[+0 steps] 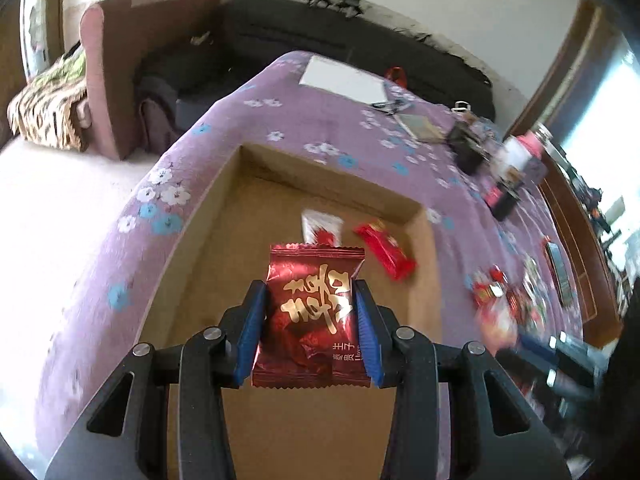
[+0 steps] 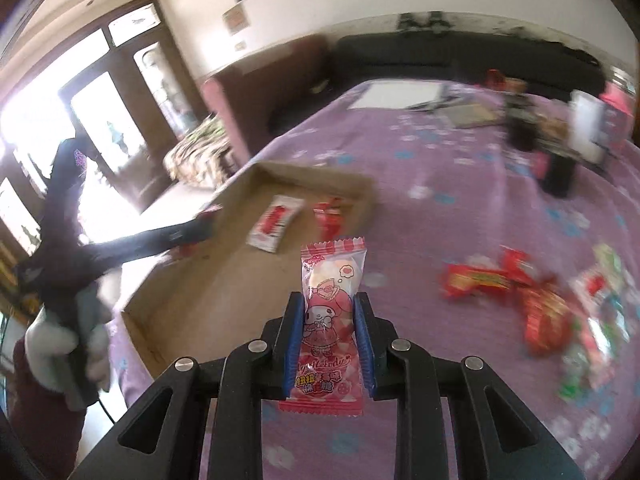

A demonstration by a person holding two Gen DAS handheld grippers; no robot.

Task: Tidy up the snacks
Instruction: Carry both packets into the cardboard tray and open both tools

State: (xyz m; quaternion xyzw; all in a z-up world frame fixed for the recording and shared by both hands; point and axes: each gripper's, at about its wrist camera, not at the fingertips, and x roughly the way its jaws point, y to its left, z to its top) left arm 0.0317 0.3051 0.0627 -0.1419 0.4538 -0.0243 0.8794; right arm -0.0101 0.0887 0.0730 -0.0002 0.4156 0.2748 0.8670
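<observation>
My left gripper (image 1: 309, 286) is shut on a red foil snack packet (image 1: 316, 320) with gold characters, held over the open cardboard box (image 1: 248, 248). A white-and-red packet (image 1: 322, 226) and a red bar (image 1: 384, 254) lie on the box floor. My right gripper (image 2: 329, 300) is shut on a pink cartoon-print candy packet (image 2: 334, 268), above the purple cloth just right of the box (image 2: 224, 280). The right wrist view shows the left gripper (image 2: 200, 228) blurred at the box's left rim, with a gloved hand (image 2: 60, 344) on its handle. Several loose snacks (image 2: 540, 312) lie on the cloth to the right.
The table wears a purple flowered cloth (image 1: 280, 120). A white sheet (image 1: 344, 78), dark bottles and containers (image 2: 560, 172) and a phone (image 1: 558, 272) sit toward the back and right. A dark sofa (image 1: 360, 36) runs behind the table, and a pink chair (image 1: 104, 80) stands at the left.
</observation>
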